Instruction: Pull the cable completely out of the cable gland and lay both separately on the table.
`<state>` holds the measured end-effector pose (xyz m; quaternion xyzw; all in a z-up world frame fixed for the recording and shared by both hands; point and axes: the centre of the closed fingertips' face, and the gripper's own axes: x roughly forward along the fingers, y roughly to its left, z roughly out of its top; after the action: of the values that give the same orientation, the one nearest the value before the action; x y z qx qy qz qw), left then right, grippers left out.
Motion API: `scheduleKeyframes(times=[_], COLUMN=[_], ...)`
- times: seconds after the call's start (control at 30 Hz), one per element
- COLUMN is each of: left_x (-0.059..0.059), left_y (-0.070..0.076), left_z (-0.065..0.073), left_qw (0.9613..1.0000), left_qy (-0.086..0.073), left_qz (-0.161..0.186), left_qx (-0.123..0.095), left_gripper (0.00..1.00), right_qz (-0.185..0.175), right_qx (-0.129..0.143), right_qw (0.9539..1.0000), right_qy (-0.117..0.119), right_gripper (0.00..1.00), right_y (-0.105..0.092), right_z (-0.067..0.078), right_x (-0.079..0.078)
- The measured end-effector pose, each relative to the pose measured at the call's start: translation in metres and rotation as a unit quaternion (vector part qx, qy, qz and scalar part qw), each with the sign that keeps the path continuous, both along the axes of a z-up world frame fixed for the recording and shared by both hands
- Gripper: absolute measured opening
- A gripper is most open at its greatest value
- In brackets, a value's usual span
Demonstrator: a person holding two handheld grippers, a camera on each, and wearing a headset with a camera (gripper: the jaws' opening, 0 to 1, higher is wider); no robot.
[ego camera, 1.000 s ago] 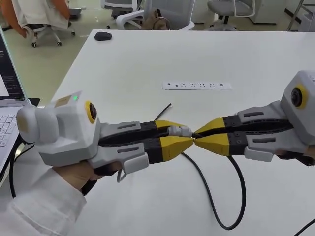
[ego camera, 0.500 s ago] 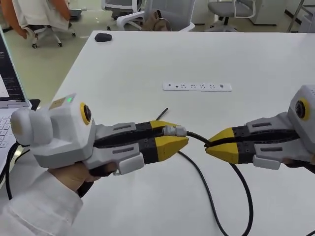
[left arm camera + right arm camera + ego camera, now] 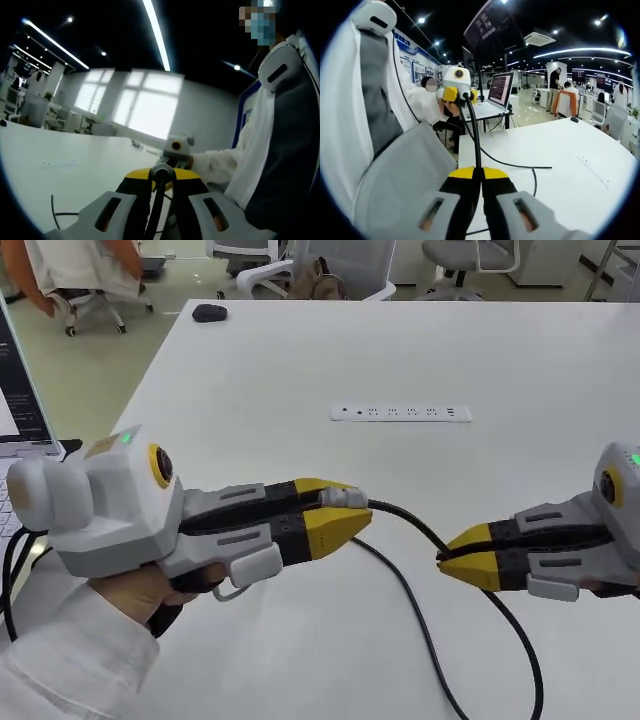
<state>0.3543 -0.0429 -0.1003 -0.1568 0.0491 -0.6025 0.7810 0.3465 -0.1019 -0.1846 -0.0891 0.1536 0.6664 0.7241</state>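
My left gripper (image 3: 352,506) is shut on a small grey-white cable gland (image 3: 345,498), held above the white table (image 3: 300,360). A black cable (image 3: 405,522) leaves the gland and runs right to my right gripper (image 3: 447,558), which is shut on it, then drops in a loop (image 3: 520,640) towards the table's front. In the left gripper view the gland (image 3: 161,171) sits between the yellow jaws with the cable (image 3: 155,210) running back through them, and the right gripper (image 3: 177,147) faces it. In the right gripper view the cable (image 3: 473,132) rises from the shut jaws to the left gripper (image 3: 456,82).
A white power strip (image 3: 400,414) lies mid-table and a black mouse (image 3: 208,313) sits at the far left corner. A laptop (image 3: 15,420) stands off the table's left edge. Office chairs (image 3: 320,265) stand beyond the far edge.
My right gripper has drawn away to the right and slightly down, so a longer stretch of cable spans between the grippers. The cable tail seen behind the left gripper has slipped out of sight.
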Motion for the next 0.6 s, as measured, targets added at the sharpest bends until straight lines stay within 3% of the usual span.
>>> scheduleKeyframes(times=[0.3,0.43,0.5,0.6], left_x=[-0.001,0.0,0.001,0.004], left_y=[-0.002,-0.003,-0.002,0.0], left_z=[-0.001,-0.007,-0.007,-0.005], left_qw=[1.0,0.9997,0.9998,0.9998], left_qy=[0.001,0.004,0.007,0.011], left_qz=[-0.002,-0.002,0.002,0.009], left_qx=[0.006,0.025,0.02,0.012], left_gripper=[0.17,0.17,0.17,0.17], right_qz=[-0.004,-0.016,-0.025,-0.025], right_qx=[-0.008,-0.029,-0.021,0.0], right_qw=[0.9999,0.9989,0.9987,0.9992], right_qy=[-0.005,-0.033,-0.04,-0.033], right_gripper=[0.02,0.02,0.02,0.03], right_y=[0.0,-0.003,-0.004,-0.001], right_z=[-0.003,-0.005,0.001,0.012], right_x=[0.0,0.005,0.009,0.009])
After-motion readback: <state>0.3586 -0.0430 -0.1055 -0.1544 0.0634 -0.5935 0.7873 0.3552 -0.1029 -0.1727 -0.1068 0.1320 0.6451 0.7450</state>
